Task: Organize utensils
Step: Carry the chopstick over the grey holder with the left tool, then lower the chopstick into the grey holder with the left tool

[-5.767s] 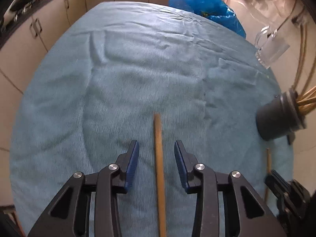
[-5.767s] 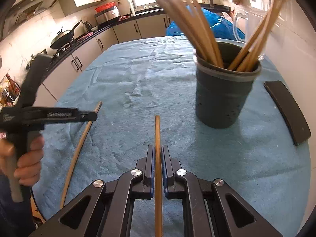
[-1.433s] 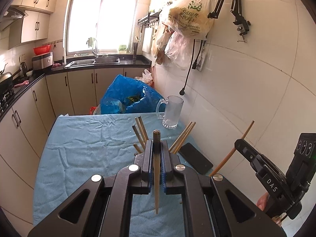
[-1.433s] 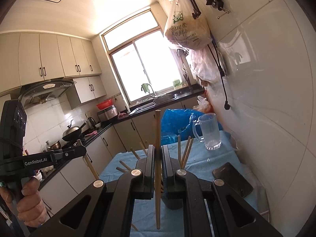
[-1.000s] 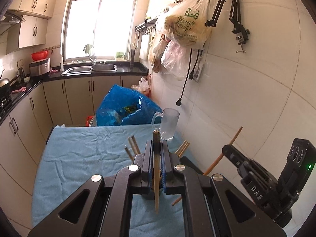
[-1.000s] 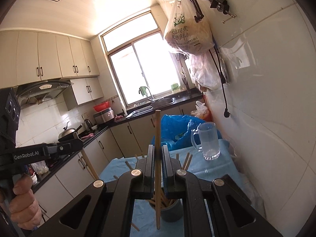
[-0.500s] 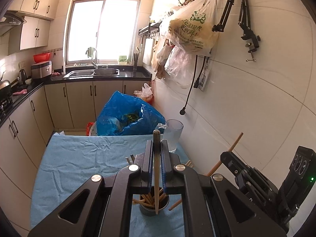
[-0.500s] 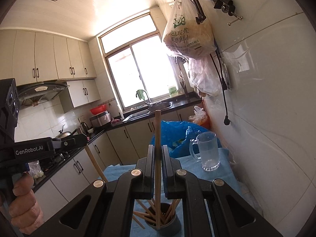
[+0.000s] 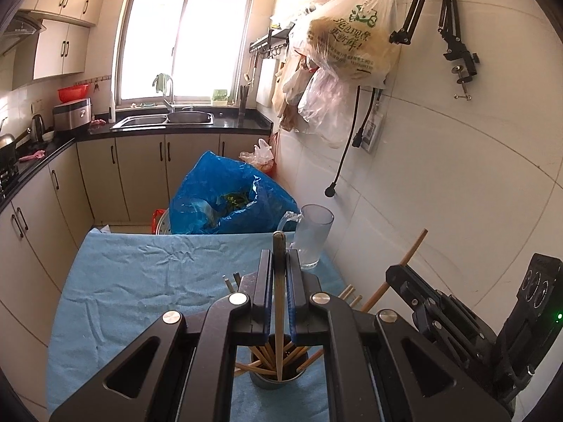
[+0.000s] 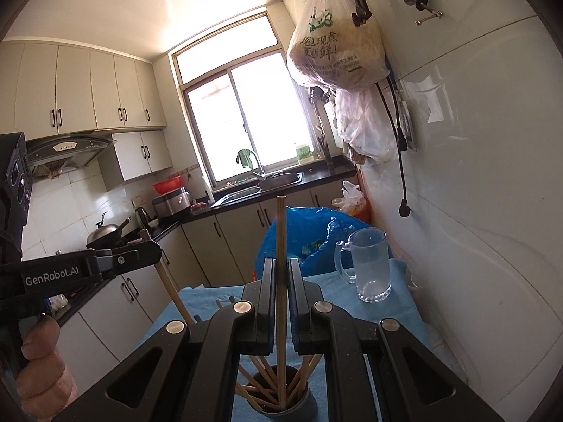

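Nearest the lens in each wrist view, a gripper is clamped narrow on one upright chopstick: the left gripper (image 9: 279,292) pinches a darker chopstick (image 9: 278,281), the right gripper (image 10: 280,299) a paler chopstick (image 10: 280,263). Each stick's lower tip hangs inside the mouth of the dark holder (image 9: 279,379), among the sticks already leaning there; whether either tip touches the bottom is hard to tell, as the jaws block much of the cup.

These sticks look light, stiff and smooth, so they could swivel or slide if pinched loosely. A hold near mid-length, as both have now, should keep them vertical; they should drop cleanly once released.

Beyond the holder lies the blue cloth (image 9: 140,281), then a glass mug (image 9: 313,235) and a blue bag (image 9: 225,200) by the tiled wall.

Compared with a second ago, the holder sits lower in both views and directly under the jaws, and both tips now reach into it rather than hovering short of it.
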